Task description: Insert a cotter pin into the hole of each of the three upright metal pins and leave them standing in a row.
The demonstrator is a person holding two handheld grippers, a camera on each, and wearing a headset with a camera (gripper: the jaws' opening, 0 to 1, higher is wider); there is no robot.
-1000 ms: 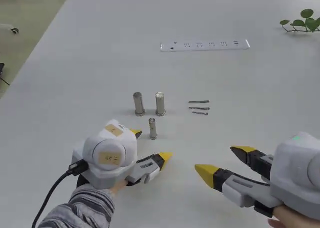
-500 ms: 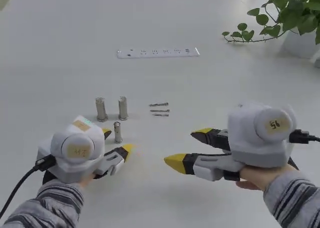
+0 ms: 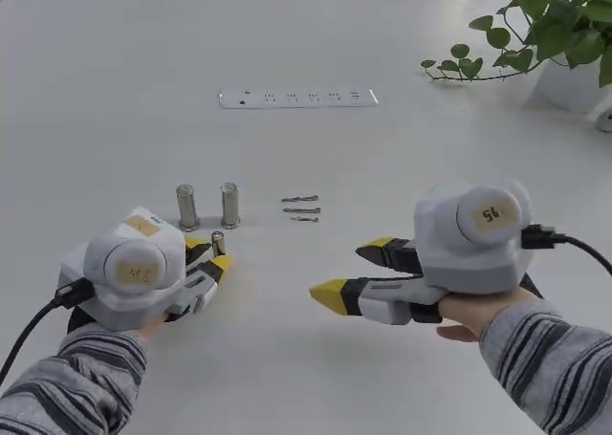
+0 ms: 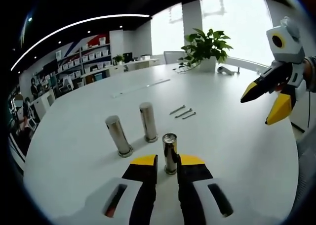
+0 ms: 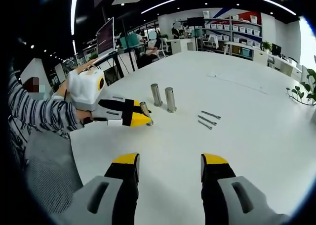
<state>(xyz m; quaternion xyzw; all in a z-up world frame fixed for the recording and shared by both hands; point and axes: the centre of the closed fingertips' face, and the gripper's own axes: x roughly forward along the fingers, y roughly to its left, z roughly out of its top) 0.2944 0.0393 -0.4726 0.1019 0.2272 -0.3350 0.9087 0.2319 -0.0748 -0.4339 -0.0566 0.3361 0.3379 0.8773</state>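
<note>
One metal pin [image 4: 170, 148] upright, between left gripper [image 4: 168, 159] jaws

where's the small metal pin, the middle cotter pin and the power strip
small metal pin [image 4: 170, 151]: left gripper view, middle of its shaft
middle cotter pin [image 3: 302, 209]: head view, mid-length
power strip [image 3: 298, 97]: head view, centre of its top face

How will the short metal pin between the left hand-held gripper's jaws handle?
The short metal pin looks like steel, so probably stiff and heavyish. Its shiny round side may slip; upright on a narrow base, it could tip if nudged.
</note>
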